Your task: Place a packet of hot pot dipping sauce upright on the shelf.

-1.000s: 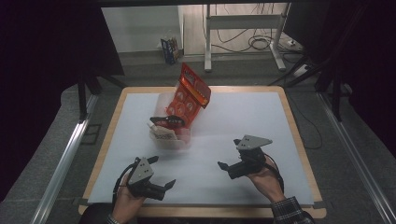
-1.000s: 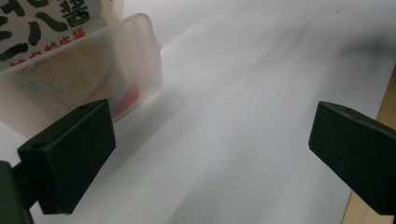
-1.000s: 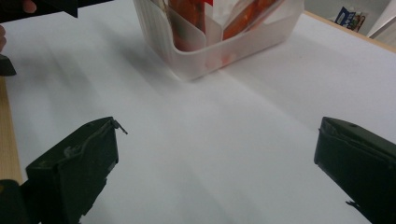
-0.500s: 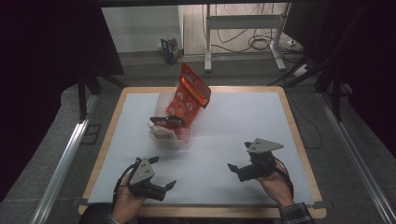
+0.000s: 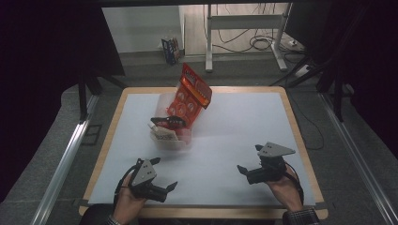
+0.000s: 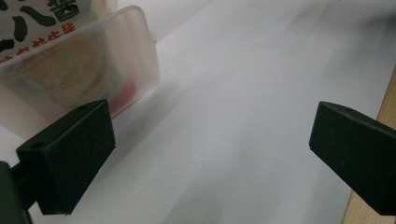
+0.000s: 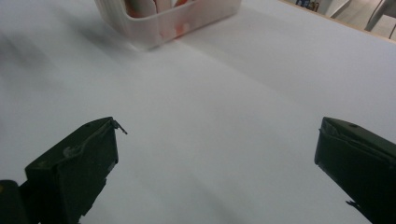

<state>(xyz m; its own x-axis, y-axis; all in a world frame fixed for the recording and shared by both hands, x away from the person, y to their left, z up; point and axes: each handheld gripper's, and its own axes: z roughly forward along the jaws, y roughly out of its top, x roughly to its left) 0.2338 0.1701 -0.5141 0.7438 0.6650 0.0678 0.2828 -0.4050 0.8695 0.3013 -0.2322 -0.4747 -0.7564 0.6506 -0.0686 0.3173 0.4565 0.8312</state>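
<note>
High view: the translucent box with red packets sits left of centre on the bench; the left hand-held gripper and right hand-held gripper rest nearer the person. Left gripper view: jaws spread, box just beyond. Right gripper view: jaws spread, box well ahead.

A: High view – fixed above the near edge, facing forward and down over the whole table

B: Gripper views – low, close to the surface, looking along black jaws; both share the translucent bin
</note>
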